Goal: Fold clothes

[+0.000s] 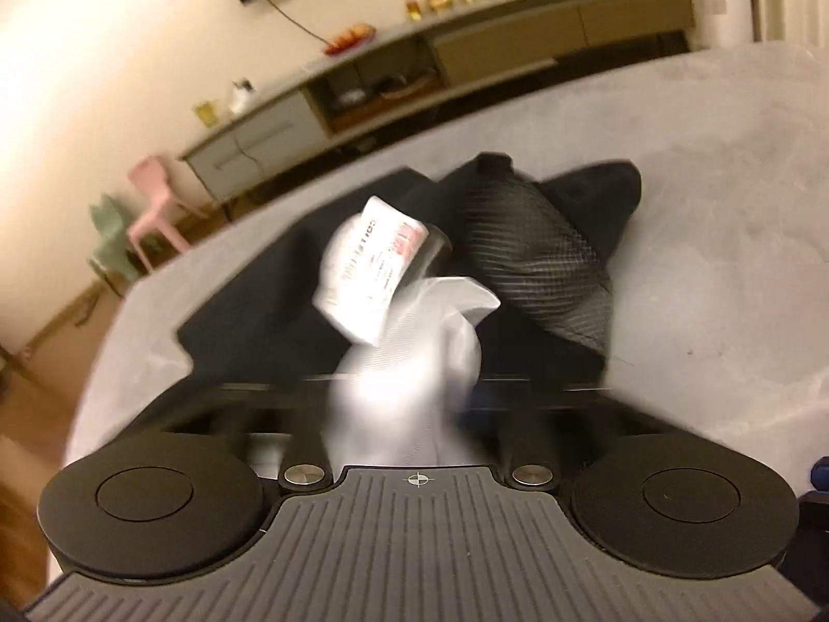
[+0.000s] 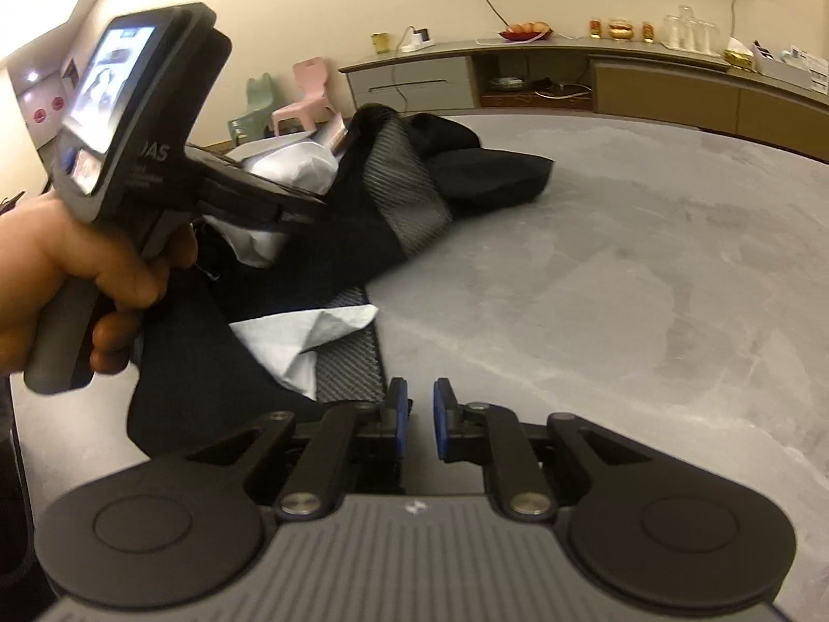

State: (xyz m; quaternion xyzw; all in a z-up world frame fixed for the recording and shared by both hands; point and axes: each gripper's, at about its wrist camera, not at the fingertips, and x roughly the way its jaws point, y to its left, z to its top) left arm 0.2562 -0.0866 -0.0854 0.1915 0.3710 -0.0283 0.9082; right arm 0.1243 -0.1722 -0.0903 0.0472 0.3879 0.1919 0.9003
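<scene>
Nearest in our right wrist view is the right gripper (image 2: 416,412): two blue-padded fingers (image 2: 398,417) spread w/ a narrow gap, nothing between them, hovering just over the near edge of the black garment w/ mesh lining (image 2: 217,357).

Left wrist view differs: white inner fabric (image 1: 414,373) rises straight up from between the fingers of the left gripper (image 1: 409,414), so we read it as pinching that white cloth. Fingertips themselves are blurred & hidden behind the fabric. A white label w/ red print (image 1: 373,269) hangs off the same cloth; this tag shows only here.

Only the right view shows the left gripper from outside (image 2: 305,207): grey handle w/ a small lit screen, held by a bare hand (image 2: 77,280), nose buried in white cloth above the garment.

Garment lies crumpled on the grey matte tabletop (image 2: 647,259), left of centre in the right view, centre in the left view. We count 1 garment, w/ mesh panels visible in both views, 2 grippers.

Farther back, both views: long low sideboard (image 2: 622,83) along the cream wall, 2 small plastic chairs, one pink (image 2: 308,93) & one pale green (image 2: 256,103).
</scene>
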